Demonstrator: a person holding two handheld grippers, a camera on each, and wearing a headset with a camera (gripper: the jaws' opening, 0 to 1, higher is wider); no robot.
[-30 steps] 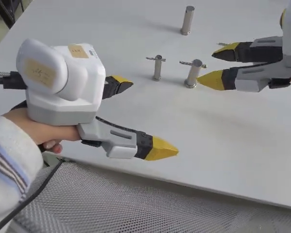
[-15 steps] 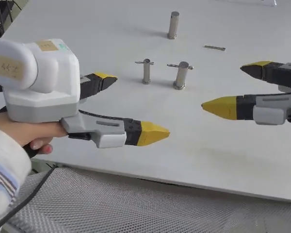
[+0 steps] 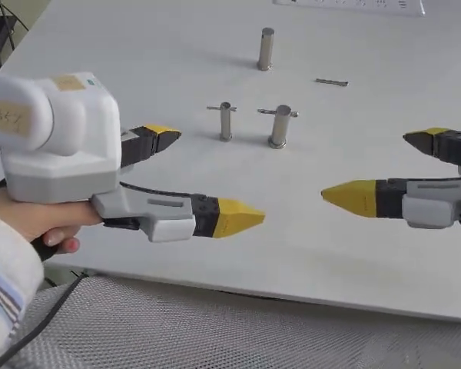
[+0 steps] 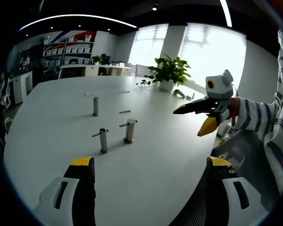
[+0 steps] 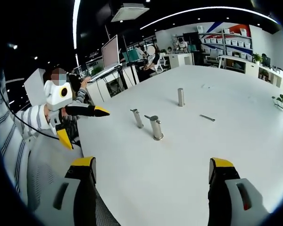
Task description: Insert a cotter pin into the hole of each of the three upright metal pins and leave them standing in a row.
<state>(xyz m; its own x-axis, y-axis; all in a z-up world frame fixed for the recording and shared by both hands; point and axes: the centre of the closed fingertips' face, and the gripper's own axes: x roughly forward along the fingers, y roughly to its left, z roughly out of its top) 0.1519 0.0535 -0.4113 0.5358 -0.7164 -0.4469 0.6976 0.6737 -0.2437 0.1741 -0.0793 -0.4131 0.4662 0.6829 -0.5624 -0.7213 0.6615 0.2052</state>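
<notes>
Three upright metal pins stand on the white table (image 3: 138,46). The far pin (image 3: 266,48) has no cotter pin in it. The two nearer pins (image 3: 226,121) (image 3: 279,126) each carry a cotter pin through the top. A loose cotter pin (image 3: 331,82) lies flat to the right of the far pin. My left gripper (image 3: 211,177) hovers open near the front left, short of the pins. My right gripper (image 3: 373,165) hovers open at the right, well apart from them. Both hold nothing. The left gripper view shows the pins (image 4: 103,140) (image 4: 129,131) (image 4: 95,106) ahead and the right gripper (image 4: 188,123).
A white power strip (image 3: 346,4) lies at the table's far edge. A mesh chair (image 3: 215,323) sits below the front edge. A potted plant (image 4: 167,75) stands at the table's end. Desks with people (image 5: 151,56) lie beyond.
My right gripper has drawn back from beside the right-hand pin toward the near right, staying open. The loose cotter pin now lies in plain sight. The left gripper barely moved.
</notes>
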